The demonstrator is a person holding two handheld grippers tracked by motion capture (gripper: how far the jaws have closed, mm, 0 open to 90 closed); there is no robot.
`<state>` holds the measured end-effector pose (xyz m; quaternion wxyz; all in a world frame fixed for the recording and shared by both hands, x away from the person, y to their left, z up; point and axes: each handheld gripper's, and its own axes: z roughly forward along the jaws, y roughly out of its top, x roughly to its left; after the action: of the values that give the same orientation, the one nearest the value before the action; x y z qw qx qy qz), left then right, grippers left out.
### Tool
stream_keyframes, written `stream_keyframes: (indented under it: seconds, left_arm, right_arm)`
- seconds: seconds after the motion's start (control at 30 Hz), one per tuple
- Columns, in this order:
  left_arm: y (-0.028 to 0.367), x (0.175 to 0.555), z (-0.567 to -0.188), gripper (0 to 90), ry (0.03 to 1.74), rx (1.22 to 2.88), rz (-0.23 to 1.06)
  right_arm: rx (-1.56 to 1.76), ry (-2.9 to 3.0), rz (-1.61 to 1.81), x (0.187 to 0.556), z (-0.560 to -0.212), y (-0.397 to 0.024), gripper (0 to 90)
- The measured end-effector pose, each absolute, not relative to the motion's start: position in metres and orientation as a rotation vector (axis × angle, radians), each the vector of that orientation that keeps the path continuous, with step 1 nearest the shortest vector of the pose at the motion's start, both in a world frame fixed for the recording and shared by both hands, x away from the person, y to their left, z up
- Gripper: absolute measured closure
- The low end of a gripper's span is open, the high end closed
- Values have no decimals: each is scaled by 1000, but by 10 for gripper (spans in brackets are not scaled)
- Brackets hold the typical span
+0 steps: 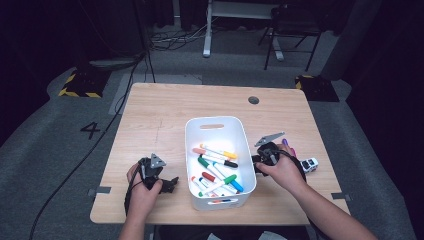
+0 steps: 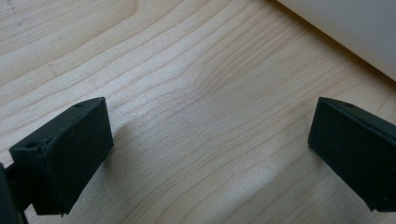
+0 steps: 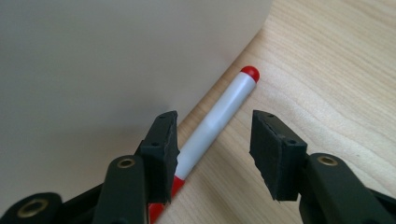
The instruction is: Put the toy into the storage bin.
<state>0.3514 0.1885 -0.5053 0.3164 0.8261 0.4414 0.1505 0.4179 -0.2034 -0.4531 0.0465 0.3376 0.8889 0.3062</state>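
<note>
Red-capped marker (image 3: 219, 119) lies on the table (image 1: 150, 115) against the white bin's (image 1: 245, 145) outer wall, between your right gripper's (image 3: 214, 151) jaws.
Your right jaws stand partly open around it; whether the left pad touches the barrel is unclear. Your left gripper (image 2: 205, 154) rests wide open over bare wood beside the bin, holding nothing.

A purple marker (image 1: 288, 145) and a small white toy car (image 1: 310, 165) lie at my right, toward the frame's right edge.
</note>
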Motion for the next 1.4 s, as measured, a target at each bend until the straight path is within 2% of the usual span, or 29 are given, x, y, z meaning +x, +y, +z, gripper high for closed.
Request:
stream_keyframes:
  seconds: [0.43,0.5,0.6,0.73,1.1,1.4]
  left_arm:
    - [188,351,-505,1,1163,2175,397]
    - [188,351,-505,1,1162,2175,397]
    - [189,351,-505,1,1162,2175,397]
    - [188,351,-505,1,1162,2175,396]
    - [188,351,-505,2,1162,2175,397]
    - [188,351,-505,2,1162,2175,397]
  right_arm:
    - [1068,2728,903,422,-471,-196,534]
    - [1036,2740,888,423,-473,-196,568]
    - [1004,2743,819,424,-475,-194,717]
    - [1002,2723,739,424,-473,-195,769]
    - [1027,2742,727,425,-471,-203,771]
    - [1089,2743,806,423,-451,-217,771]
